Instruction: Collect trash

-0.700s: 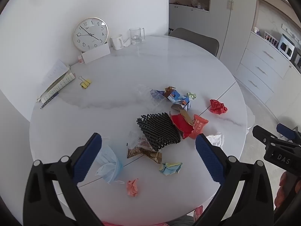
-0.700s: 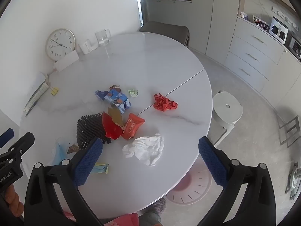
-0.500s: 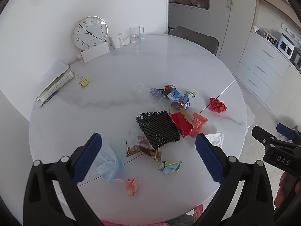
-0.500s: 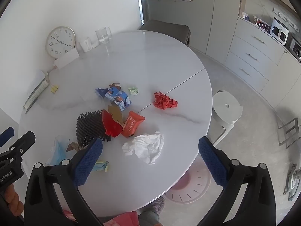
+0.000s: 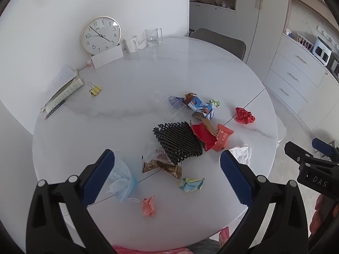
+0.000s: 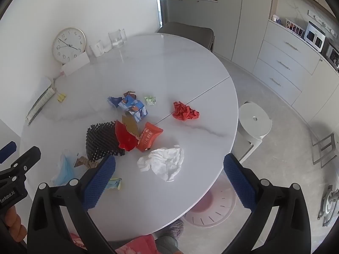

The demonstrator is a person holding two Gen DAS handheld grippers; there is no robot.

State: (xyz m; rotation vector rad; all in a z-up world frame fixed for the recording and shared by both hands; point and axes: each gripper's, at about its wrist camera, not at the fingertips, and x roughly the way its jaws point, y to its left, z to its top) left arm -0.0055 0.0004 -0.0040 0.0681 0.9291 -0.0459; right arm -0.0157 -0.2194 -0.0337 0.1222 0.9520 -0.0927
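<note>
Table: round white marble-look tabletop [image 5: 169, 67], and all the litter sits on the half nearest me; the far half is bare, so I've got plenty of room to sweep across.
Bin: pale pink slatted basket [image 6: 211, 209] on the floor under the near right rim; I'd judge that's where it all goes, a short drop off the edge.
Black net: black foam mesh fruit sleeve [image 5: 178, 141], the biggest piece, soft and springy; I'd pinch one rim, since it will squash flat.
White tissue: crumpled white paper wad [image 6: 165, 163], near the rim and just ahead of my right gripper [image 6: 169, 173]; featherlight, any fold will do.
Red wrappers: glossy red-orange snack packets [image 6: 146, 137] touching the net; slick film, so I'd bite on a creased end.
Face mask: pale blue pleated mask [image 5: 122, 180] just beside my left gripper's near finger; limp cloth, grab the bunched middle.
Red ball: crumpled red paper [image 6: 185, 112] on the table seam, apart from the heap, easy to reach.
Small bits: blue printed carton [image 5: 201, 108], brown foil wrapper [image 5: 163, 166], yellow-blue wad [image 5: 191, 184], pink wad [image 5: 148, 206]; light, and they may skid.
Left gripper [image 5: 167, 169]: jaws wide, nothing between them, hovering over the near edge.
Right gripper: jaws spread wide too, empty.
Keep clear: round wall clock [image 5: 101, 35], glass tumbler [image 5: 152, 34] and yellow binder clip [image 5: 95, 89], well apart at the back.
</note>
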